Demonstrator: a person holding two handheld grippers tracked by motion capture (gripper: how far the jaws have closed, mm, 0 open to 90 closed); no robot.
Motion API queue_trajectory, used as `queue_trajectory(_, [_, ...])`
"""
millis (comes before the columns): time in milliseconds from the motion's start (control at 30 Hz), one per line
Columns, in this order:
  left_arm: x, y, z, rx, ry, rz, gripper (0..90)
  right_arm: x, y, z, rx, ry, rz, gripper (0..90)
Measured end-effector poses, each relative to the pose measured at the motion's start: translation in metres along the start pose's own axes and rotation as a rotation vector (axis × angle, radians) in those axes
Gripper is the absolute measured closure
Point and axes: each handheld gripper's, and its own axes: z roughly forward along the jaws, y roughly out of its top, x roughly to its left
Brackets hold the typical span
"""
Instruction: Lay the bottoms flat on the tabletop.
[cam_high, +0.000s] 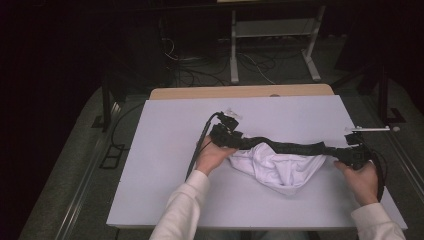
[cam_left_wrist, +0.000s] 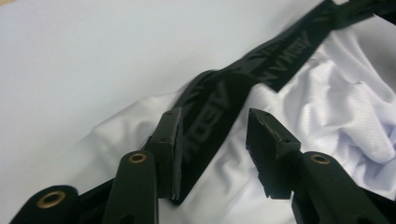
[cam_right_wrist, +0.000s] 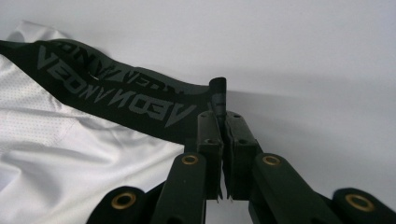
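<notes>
A lab-like recording room was suggested. Behind the white-topped table (cam_high: 165, 150), tangled cables (cam_high: 200, 67) were strewn on the floor beside a bare metal stand (cam_high: 272, 45), and darkness surrounded it.

White table (cam_high: 165, 165) with a wooden strip (cam_high: 240, 92) along the far edge, at 12 o'clock. Near the middle, slightly toward 3 o'clock, white underwear (cam_high: 277, 170) with a black waistband (cam_high: 292, 147), bunched and lying directly on the top. Grey floor (cam_high: 60, 185) all around.
</notes>
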Motion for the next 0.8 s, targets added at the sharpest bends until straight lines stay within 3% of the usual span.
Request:
queue_trajectory(200, [0.018, -0.018, 0.001, 0.006, 0.017, -0.067, 53.2, 0.0, 0.0, 0.0, 0.001, 0.001, 0.003, 85.3])
queue_trajectory(333, [0.029, -0.031, 0.005, 0.005, 0.004, -0.101, 53.6, -0.001, 0.0, -0.001, -0.001, 0.008, 0.01, 85.3])
queue_trajectory(400, [0.032, -0.036, 0.007, -0.007, -0.02, -0.124, 54.6, -0.001, 0.0, -0.001, 0.001, 0.008, 0.01, 85.3])
queue_trajectory(533, [0.035, -0.041, 0.01, -0.037, -0.111, -0.175, 57.7, 0.0, 0.0, 0.001, 0.011, 0.004, 0.005, 85.2])
queue_trajectory(567, [0.034, -0.041, 0.013, -0.035, -0.133, -0.179, 59.0, 0.0, 0.0, 0.001, 0.011, 0.004, 0.003, 85.2])
queue_trajectory(667, [0.028, -0.041, 0.021, -0.024, -0.145, -0.155, 64.8, 0.0, 0.0, 0.002, 0.013, 0.003, 0.0, 85.3])
queue_trajectory(800, [0.023, -0.04, 0.027, -0.026, -0.173, -0.136, 83.6, 0.0, 0.0, 0.002, 0.015, 0.005, -0.002, 85.3])
